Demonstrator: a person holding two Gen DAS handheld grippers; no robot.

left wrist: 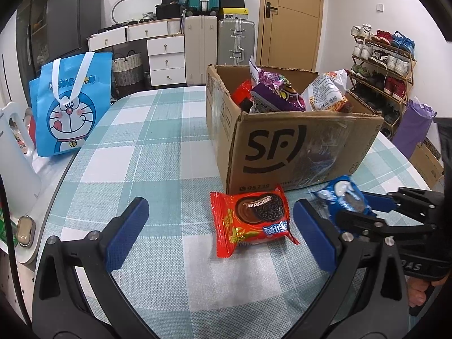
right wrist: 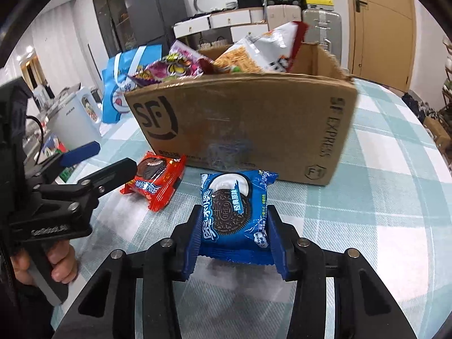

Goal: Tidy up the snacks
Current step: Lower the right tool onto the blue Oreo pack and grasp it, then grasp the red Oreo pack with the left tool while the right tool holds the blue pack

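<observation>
Left wrist view: your left gripper point(left wrist: 217, 234) stands wide open and holds nothing. The red Oreo packet point(left wrist: 251, 221) lies flat on the checked tablecloth point(left wrist: 141, 152) between its pads, nearer the right-side pad than the left, just in front of the cardboard box point(left wrist: 293, 147). The packet's long axis runs roughly across the jaw gap, tilted a little. Your left gripper is plainly the nearer one — a short advance and a slight shift rightward should centre the packet before closing.

Right wrist view: your right gripper point(right wrist: 236, 240) is closed on the blue Oreo packet point(right wrist: 236, 212), the pads bearing on its two long edges; whether it is lifted clear of the cloth cannot be told. The box stands directly ahead, already heaped with snack bags point(right wrist: 254, 53), so the blue packet most likely goes up and over the near wall — judgement, not observation.
</observation>
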